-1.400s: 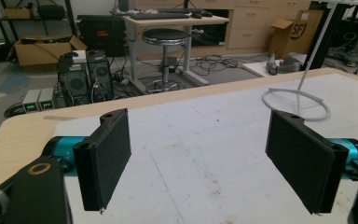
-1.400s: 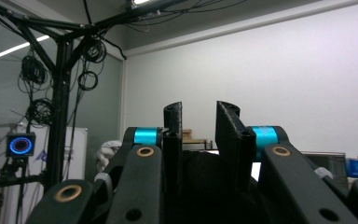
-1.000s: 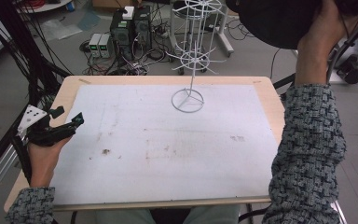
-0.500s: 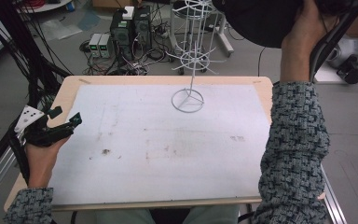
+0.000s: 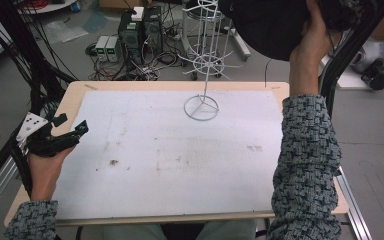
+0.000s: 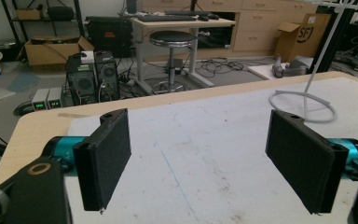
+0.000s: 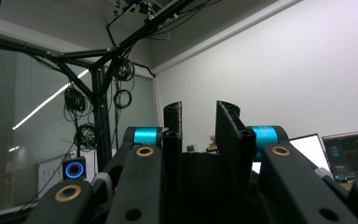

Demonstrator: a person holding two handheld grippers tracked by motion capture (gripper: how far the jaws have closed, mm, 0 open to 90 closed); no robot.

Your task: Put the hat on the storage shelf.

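Observation:
A white wire stand (image 5: pixel 207 75) rises from a ring base at the far middle of the white mat (image 5: pixel 180 165); its ring and pole (image 6: pixel 320 60) stand ahead to the right in the left gripper view. My left gripper (image 5: pixel 71 123) rests at the table's left edge, its jaws (image 6: pixel 205 154) wide open with nothing between them. The right hand (image 5: pixel 307 40) is raised high at the back right, against a big black fabric thing (image 5: pixel 275 25). The right gripper (image 7: pixel 200 109) points upward, jaws drawn close, with dark fabric (image 7: pixel 200 177) gripped low between them.
Beyond the table's far edge, computer boxes (image 5: pixel 140 30) and tangled cables lie on the floor. A black frame post (image 5: pixel 350 45) runs beside the raised right hand. A stool (image 6: pixel 172 39) and a desk stand farther back.
The right hand and the black fabric thing have shifted left and come lower. The left gripper has kept still.

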